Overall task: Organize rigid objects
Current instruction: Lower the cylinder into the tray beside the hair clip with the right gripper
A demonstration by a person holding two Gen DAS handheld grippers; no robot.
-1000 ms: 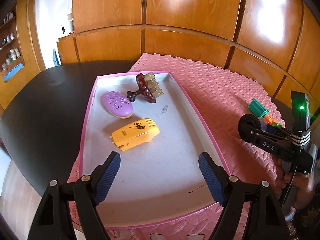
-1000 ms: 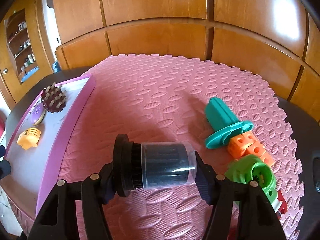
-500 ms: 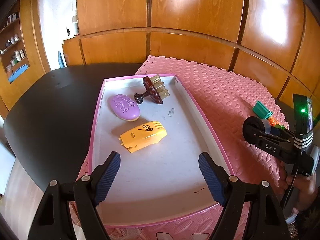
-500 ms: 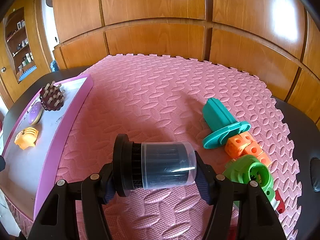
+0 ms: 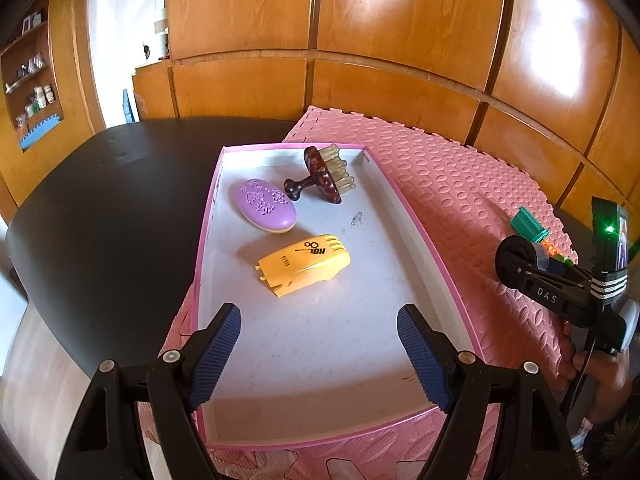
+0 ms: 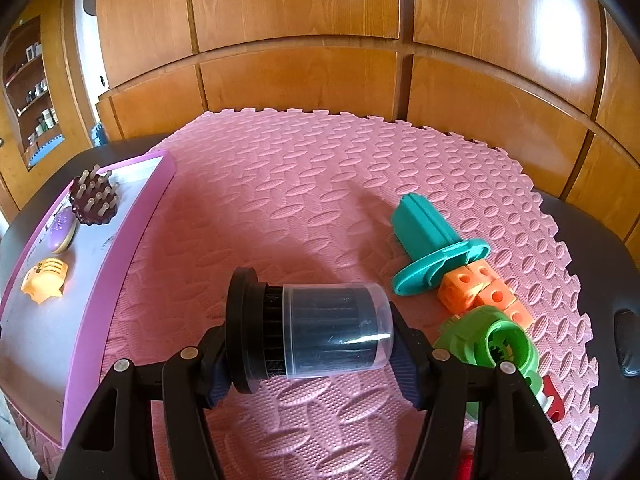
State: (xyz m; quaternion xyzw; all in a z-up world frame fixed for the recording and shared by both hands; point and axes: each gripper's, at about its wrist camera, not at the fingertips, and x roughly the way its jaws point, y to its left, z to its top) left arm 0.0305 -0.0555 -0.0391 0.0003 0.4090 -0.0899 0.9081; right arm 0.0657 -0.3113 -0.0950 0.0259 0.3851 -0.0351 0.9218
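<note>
Three items already in pink tray (image 5: 416,216): purple soap (image 5: 265,211), brown brush (image 5: 325,174), yellow clipper (image 5: 304,265). Left gripper (image 5: 319,345) wide open, empty, pulled slightly back from tray since a second ago. Right gripper (image 6: 308,334) clamped on black canister (image 6: 320,330), lifted above mat (image 6: 304,200) beside teal toy (image 6: 432,248); probably heading trayward next.

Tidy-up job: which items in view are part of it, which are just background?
Job items: black canister in right gripper; pink tray holding yellow clipper, purple soap, brown brush; teal piece, orange blocks, green piece.

Background: pink mat, wooden panels, shelf.
</note>
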